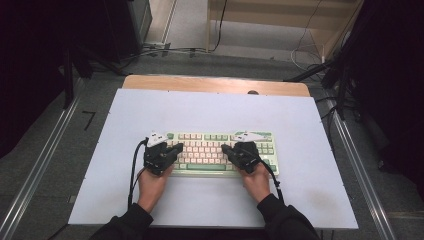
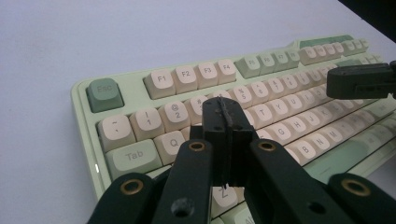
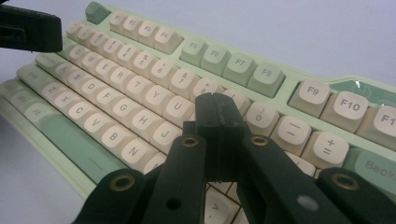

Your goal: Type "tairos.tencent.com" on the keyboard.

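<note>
A pale green mechanical keyboard with cream and green keycaps [image 1: 215, 150] lies flat on the light grey worktop [image 1: 210, 110], near the middle and somewhat toward the person's side. Its long axis runs left to right across the worktop, with the function-key row on the far side and the space bar toward the person.

The left gripper [image 1: 176, 148] comes in over the keyboard's left end; in the left gripper view [image 2: 224, 114] its black jaws are pressed together with nothing between them, their tip above the upper letter and number rows near the keys marked 3 and 4. Whether the tip touches a key cannot be told.

The right gripper [image 1: 226, 149] comes in over the right half of the letter block; in the right gripper view [image 3: 217, 109] its jaws are likewise fully closed and empty, the tip above the keys near 9 and 0. The two tips point toward each other, well apart.
</note>
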Tool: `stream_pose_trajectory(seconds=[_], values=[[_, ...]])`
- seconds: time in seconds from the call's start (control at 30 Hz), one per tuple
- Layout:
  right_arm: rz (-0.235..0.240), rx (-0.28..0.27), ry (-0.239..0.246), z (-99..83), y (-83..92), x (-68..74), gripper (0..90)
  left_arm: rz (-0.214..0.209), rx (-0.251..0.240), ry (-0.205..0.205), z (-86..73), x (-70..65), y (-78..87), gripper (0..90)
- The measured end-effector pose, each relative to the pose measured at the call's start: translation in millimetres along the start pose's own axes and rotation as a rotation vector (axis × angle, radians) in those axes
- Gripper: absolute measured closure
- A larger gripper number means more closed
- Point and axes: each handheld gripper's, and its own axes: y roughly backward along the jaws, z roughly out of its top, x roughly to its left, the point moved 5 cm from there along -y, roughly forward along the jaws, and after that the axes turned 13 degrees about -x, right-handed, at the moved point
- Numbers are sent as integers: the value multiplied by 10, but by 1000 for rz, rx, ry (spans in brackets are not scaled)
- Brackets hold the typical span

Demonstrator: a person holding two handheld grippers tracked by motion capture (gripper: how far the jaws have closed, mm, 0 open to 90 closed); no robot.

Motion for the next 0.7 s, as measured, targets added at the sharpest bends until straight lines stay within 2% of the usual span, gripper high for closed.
stream_pose_trajectory(seconds=[0.7], values=[[-29, 16, -5, -19, -43, -61, 873, -17, 31, -8, -41, -43, -33, 900]])
